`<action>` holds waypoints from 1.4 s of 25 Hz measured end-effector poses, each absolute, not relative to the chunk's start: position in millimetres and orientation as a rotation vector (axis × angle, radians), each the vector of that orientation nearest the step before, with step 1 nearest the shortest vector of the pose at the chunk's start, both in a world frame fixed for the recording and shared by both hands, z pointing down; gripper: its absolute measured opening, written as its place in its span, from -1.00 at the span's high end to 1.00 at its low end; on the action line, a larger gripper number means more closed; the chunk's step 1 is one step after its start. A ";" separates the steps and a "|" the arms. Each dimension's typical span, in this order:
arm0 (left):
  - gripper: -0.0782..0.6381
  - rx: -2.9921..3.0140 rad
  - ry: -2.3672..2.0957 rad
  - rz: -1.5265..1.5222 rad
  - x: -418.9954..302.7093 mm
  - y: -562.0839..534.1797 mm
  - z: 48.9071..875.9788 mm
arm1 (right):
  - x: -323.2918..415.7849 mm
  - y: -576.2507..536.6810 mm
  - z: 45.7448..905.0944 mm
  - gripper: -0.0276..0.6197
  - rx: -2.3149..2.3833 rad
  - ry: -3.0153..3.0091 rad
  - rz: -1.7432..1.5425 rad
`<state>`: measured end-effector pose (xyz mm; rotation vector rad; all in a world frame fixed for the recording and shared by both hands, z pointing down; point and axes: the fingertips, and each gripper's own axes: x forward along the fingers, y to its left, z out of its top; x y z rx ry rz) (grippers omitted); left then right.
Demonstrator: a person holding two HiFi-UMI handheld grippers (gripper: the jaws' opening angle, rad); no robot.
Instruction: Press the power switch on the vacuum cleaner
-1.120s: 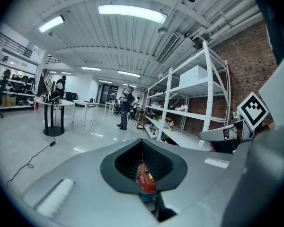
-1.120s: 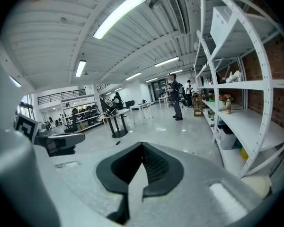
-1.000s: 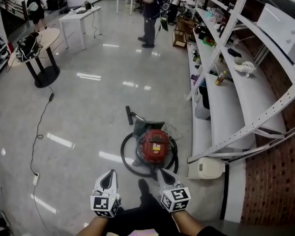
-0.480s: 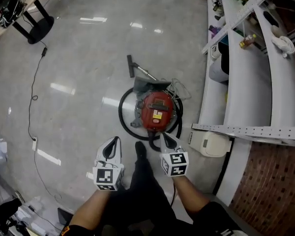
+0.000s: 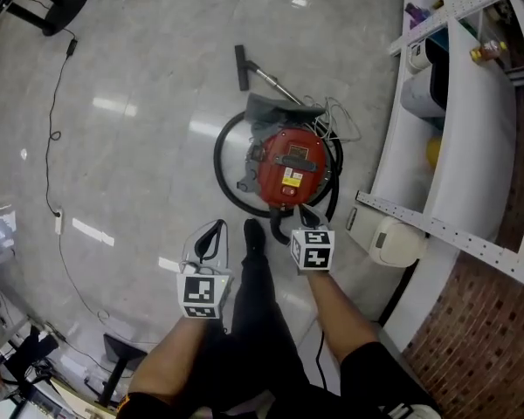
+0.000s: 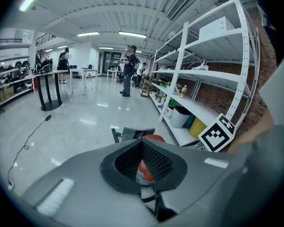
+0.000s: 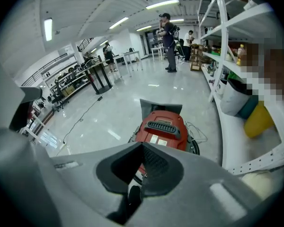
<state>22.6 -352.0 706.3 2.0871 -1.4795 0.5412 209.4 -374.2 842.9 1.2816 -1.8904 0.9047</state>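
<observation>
Glossy floor (image 5: 131, 147) holds a red vacuum cleaner (image 5: 288, 166) whose labels (image 5: 290, 178) are too small to read. Left gripper (image 5: 215, 228) and right gripper (image 5: 304, 214) hover near it, jaws pressed together, empty.

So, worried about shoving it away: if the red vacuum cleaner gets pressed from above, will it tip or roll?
Tipping seems unlikely: the vacuum cleaner looks squat and broad. It might slide or roll slightly, since the floor looks glossy; wheels aren't visible. The hose looped around it probably flexes, not braces.
</observation>
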 end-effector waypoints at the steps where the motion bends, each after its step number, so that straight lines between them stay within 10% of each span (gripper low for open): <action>1: 0.74 2.079 -1.471 0.552 24.7 -352.2 715.2 | 210.7 -376.0 855.1 0.95 1.278 -1.875 0.918; 35: 0.74 2.089 -1.281 0.661 62.7 -352.8 789.1 | 225.7 -377.6 985.9 0.95 1.162 -1.661 1.029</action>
